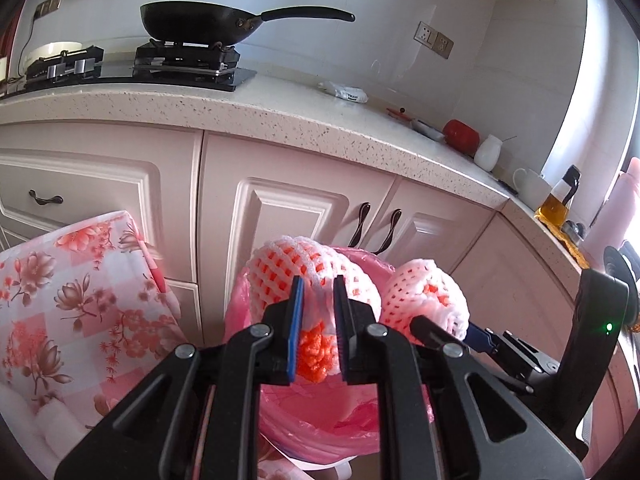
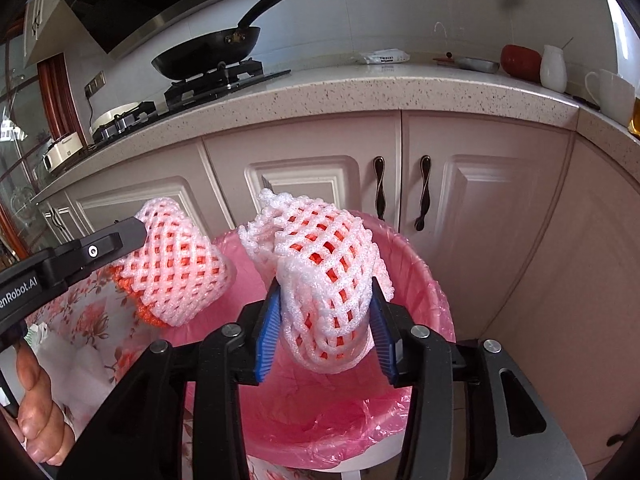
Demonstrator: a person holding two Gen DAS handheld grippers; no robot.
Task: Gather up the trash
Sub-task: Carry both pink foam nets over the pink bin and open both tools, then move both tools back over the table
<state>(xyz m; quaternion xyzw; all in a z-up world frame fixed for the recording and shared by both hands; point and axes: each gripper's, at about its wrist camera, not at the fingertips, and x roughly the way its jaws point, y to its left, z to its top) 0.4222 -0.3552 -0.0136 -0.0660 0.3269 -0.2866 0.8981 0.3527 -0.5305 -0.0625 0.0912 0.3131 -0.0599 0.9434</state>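
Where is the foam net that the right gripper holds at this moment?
In the right wrist view the foam net sits between the right gripper's fingers, above the pink-lined bin, right of the left gripper's net.

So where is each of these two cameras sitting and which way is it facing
Left wrist: on the left gripper, facing down and forward at its foam fruit net above the pink-lined bin; the right gripper shows beside it.
Right wrist: on the right gripper, facing its own net over the bin; left gripper and a hand show.
Shared: bin, nets, wok.
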